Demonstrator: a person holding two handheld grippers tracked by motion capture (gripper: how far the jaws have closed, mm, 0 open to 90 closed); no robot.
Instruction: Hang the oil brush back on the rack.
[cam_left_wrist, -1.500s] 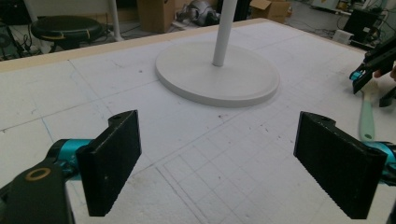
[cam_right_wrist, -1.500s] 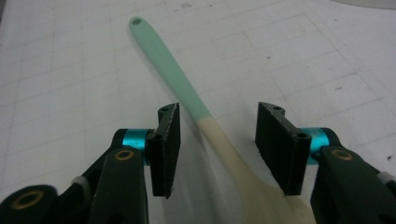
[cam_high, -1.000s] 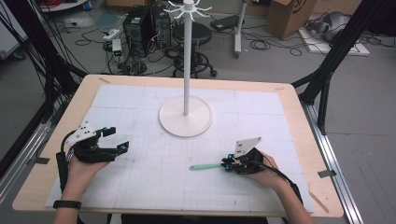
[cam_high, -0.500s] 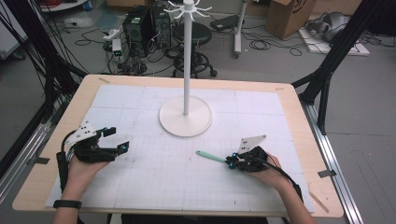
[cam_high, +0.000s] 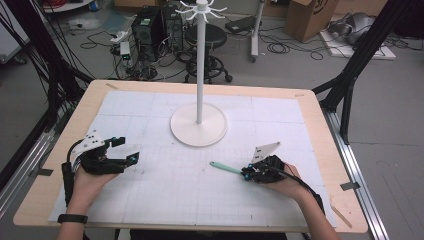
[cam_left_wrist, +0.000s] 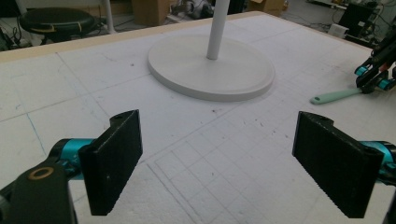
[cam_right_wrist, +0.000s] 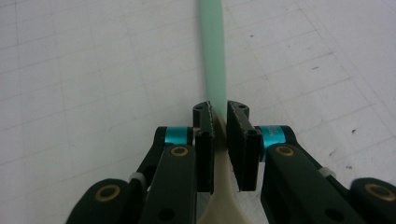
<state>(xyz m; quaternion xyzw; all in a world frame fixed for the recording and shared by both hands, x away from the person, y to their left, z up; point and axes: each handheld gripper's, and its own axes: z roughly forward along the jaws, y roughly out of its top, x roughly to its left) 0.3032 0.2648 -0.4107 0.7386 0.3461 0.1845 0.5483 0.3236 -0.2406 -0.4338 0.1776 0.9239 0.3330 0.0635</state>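
Count on table (cam_high: 310, 130): 1 white stand (cam_high: 199, 122); 1 mint-handled utensil (cam_high: 225, 168); 2 grippers, left (cam_high: 127, 150) and right (cam_high: 246, 174); 2 hands, left (cam_high: 85, 180) and right (cam_high: 285, 185).

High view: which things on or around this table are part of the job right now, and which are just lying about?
In the job: right gripper, shut on the green utensil; white hook stand is likely the target.

Lying about: open left gripper, stool, computer tower, cardboard box.
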